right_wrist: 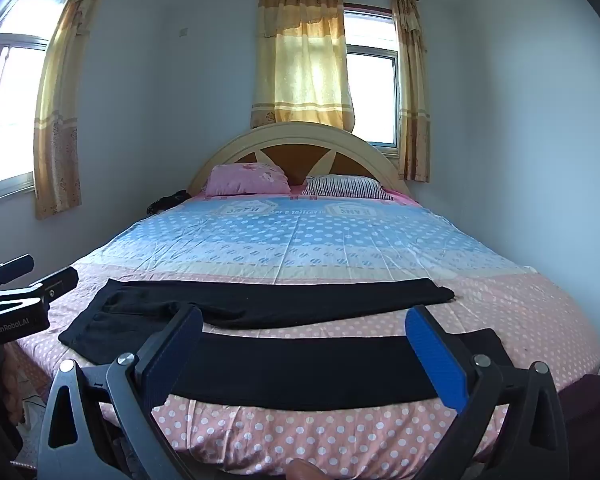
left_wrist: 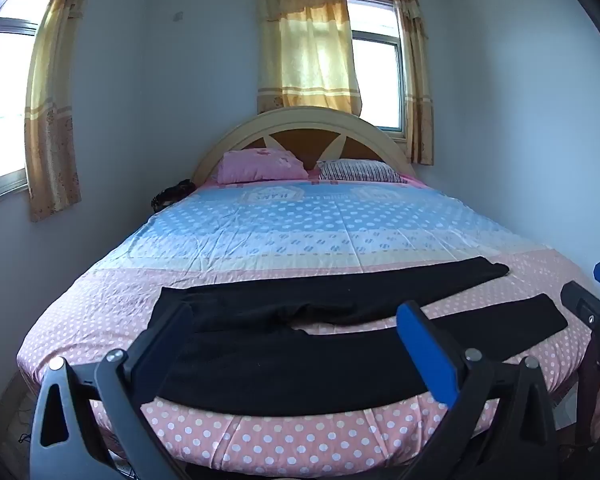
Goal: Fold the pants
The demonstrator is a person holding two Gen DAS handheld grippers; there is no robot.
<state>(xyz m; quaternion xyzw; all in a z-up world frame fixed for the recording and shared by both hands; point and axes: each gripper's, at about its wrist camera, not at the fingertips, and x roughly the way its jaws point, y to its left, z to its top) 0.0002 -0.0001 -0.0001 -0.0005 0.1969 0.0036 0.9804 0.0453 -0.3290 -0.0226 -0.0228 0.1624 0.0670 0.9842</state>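
Bed (left_wrist: 300, 216) seen filling frame centre, polka-dot sheet spread over it. Black pants (left_wrist: 300, 344) laid flat across lower frame, legs parted toward right. Left tongs (left_wrist: 296, 344) and right tongs (right_wrist: 304, 352) held wide open, nothing gripped.

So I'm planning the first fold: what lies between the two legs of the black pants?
Only a bare strip of the pink dotted sheet. Both wrist views show it between the legs of the black pants.
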